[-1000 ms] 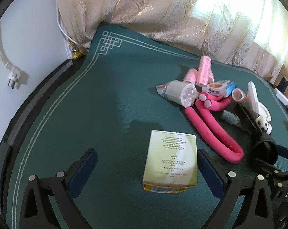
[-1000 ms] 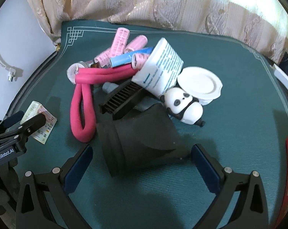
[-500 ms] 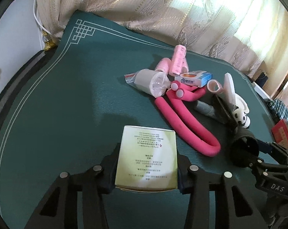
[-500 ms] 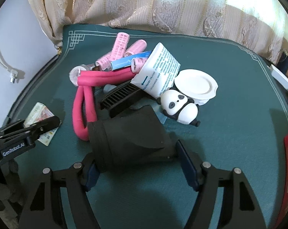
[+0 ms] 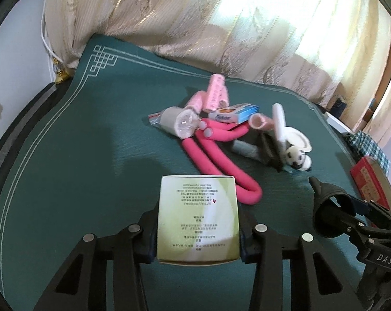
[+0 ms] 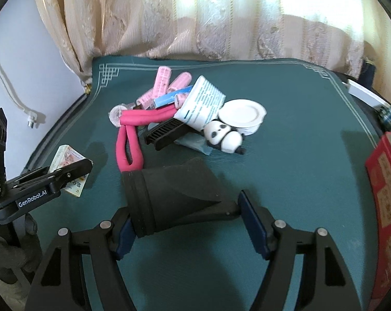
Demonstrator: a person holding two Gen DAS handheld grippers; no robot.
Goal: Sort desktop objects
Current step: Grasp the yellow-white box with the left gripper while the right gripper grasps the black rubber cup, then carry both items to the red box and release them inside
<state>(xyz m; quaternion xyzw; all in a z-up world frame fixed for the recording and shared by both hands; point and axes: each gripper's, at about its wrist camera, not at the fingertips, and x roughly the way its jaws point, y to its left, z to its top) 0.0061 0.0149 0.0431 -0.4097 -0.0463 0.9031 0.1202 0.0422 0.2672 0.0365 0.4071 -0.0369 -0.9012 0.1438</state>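
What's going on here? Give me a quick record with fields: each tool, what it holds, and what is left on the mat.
left tool: shut on the pale green box
right tool: shut on the black nozzle
surface: green mat
left in the pile: pink rollers, pink foam rod, panda figure, white lid, black comb

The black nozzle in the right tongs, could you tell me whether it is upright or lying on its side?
On its side: the black nozzle lies across the right tongs, ribbed round collar at the picture's left, flattened mouth toward the right.
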